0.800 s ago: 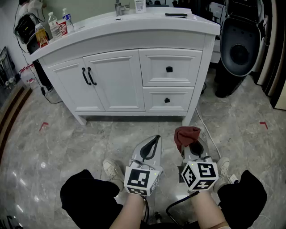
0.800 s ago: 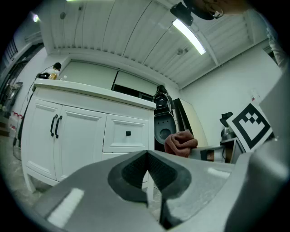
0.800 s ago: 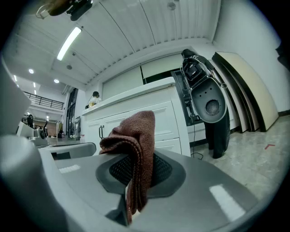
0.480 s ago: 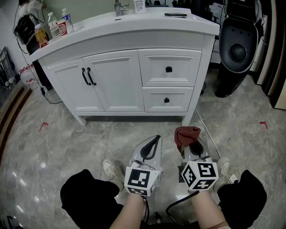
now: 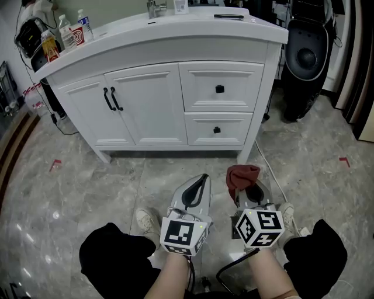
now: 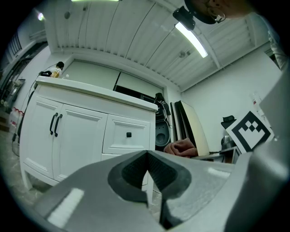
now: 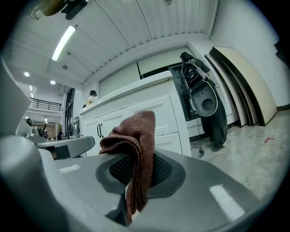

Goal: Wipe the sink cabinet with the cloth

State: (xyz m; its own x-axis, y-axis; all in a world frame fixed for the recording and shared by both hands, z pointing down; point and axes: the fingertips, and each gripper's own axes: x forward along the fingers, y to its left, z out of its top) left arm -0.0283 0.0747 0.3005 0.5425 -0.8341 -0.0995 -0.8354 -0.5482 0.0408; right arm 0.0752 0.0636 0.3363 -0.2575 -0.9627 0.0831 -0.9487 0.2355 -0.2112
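Observation:
The white sink cabinet (image 5: pixel 175 99) stands ahead, with two doors on the left and two drawers on the right; it also shows in the left gripper view as the cabinet (image 6: pixel 86 136) and in the right gripper view as the cabinet (image 7: pixel 149 113). A dark red cloth (image 5: pixel 241 177) is pinched in my right gripper (image 5: pixel 248 190), bunched above the jaws; the cloth (image 7: pixel 136 149) hangs folded between them. My left gripper (image 5: pixel 196 188) is shut with nothing in it, beside the right one, both held low over the floor well short of the cabinet.
Bottles and a can (image 5: pixel 64 35) stand on the countertop's left end, a faucet (image 5: pixel 153 8) at the back, a dark flat object (image 5: pixel 229 16) on the right. A black appliance (image 5: pixel 307 58) stands right of the cabinet. A cable (image 5: pixel 266 163) runs over the marble floor.
The view has shifted slightly; the cabinet sits a little lower and nearer in the picture. Both grippers keep their places and the cloth stays held.

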